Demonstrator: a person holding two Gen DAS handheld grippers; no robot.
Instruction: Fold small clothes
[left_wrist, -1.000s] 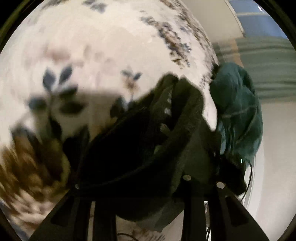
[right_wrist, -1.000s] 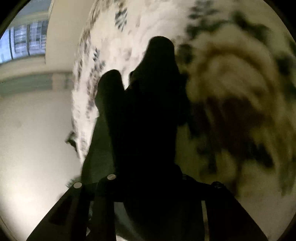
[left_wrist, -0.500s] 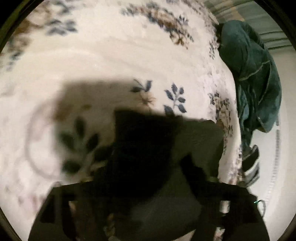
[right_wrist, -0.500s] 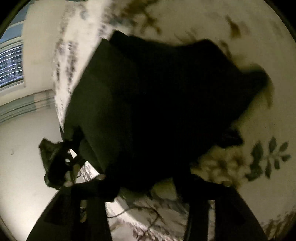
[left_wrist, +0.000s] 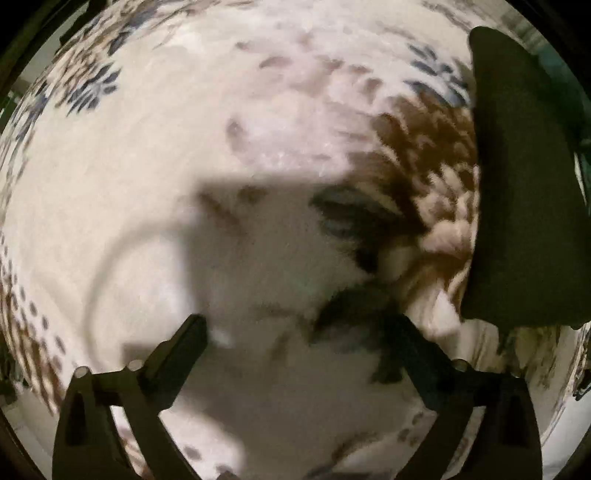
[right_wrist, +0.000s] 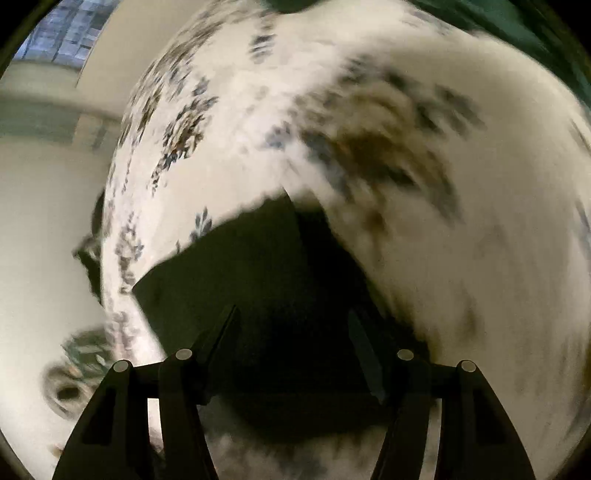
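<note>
The left gripper (left_wrist: 299, 328) hangs over a bare stretch of the floral bedspread (left_wrist: 155, 184), its two fingers spread wide with nothing between them but blurred cream fabric and brown-and-blue flower print. The dark garment (left_wrist: 524, 184) lies flat off to that gripper's right, well clear of the fingers, its long edge running down the side of the left wrist view. That placement makes sense if this hand has nothing to do with the cloth for the moment: it is held apart, out of the way of the piece.

In the right wrist view the right gripper (right_wrist: 291, 350) is also spread, and the same dark garment (right_wrist: 258, 295) sits directly under and ahead of it, filling the gap between the fingers (right_wrist: 218, 336) (whether the tips touch the cloth or hover just above it is lost in the darkness). No fabric is pinched; the jaws stand too far apart for that. The garment lies near the edge of the bedspread, with pale floor (right_wrist: 44, 221) beyond, and one corner points away from the camera toward the middle of the bed. It looks flat and compact, which suggests a fold already laid down, though the black cloth hides any layer lines.

A teal garment (right_wrist: 517, 22) shows at the far top of the right wrist view, probably waiting its turn.
</note>
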